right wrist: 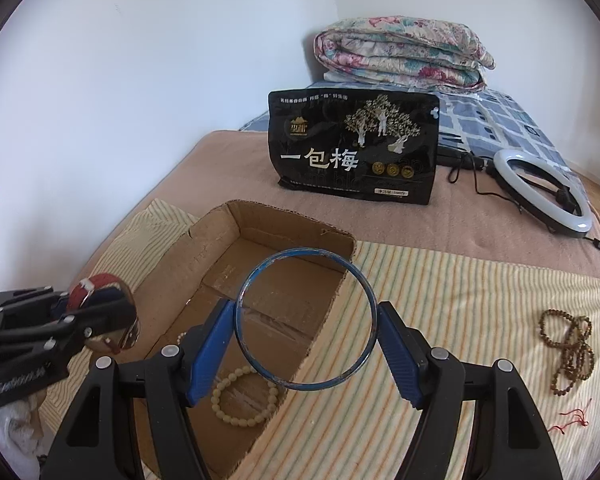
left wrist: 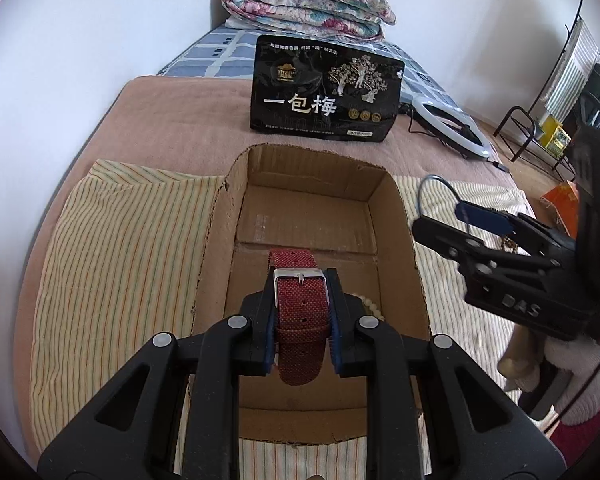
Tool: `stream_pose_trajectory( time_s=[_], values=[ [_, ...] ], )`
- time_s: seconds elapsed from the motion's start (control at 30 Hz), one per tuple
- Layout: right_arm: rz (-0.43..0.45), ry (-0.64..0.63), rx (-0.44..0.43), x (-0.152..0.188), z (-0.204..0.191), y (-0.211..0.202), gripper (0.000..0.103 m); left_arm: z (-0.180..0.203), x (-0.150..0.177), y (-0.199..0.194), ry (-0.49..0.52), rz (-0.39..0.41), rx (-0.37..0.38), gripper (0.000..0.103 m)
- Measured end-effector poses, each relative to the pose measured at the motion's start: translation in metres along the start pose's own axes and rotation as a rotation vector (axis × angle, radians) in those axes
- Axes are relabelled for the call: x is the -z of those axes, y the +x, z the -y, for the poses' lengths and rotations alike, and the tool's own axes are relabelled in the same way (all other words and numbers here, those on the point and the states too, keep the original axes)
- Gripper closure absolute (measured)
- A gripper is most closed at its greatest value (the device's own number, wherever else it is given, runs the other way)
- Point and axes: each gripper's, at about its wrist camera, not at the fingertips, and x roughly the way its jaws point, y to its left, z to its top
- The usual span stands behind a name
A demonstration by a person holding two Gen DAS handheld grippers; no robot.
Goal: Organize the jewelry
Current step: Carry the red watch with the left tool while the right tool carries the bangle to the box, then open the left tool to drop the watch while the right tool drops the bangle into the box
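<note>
My left gripper is shut on a red woven watch strap with a silver buckle, held over the open cardboard box. From the right wrist view the same watch hangs at the box's left side. My right gripper is shut on a thin blue bangle, its pads pressing on both sides, above the box's right wall. In the left wrist view that bangle shows beside the box. A cream bead bracelet lies inside the box.
The box sits on a striped cloth over a pink blanket. Brown bead strings and a red thread lie on the cloth at right. A black pouch, a ring light and a folded quilt stand behind.
</note>
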Motion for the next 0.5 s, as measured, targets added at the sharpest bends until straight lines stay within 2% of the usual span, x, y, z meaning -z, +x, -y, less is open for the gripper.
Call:
stream_pose_trajectory(
  time_s=[0.5],
  values=[
    [-0.019,0.009,-0.014,-0.011,-0.007,0.036,0.029,-0.004,0.009,0.005,0.005,-0.035,0.009,0.084]
  ],
)
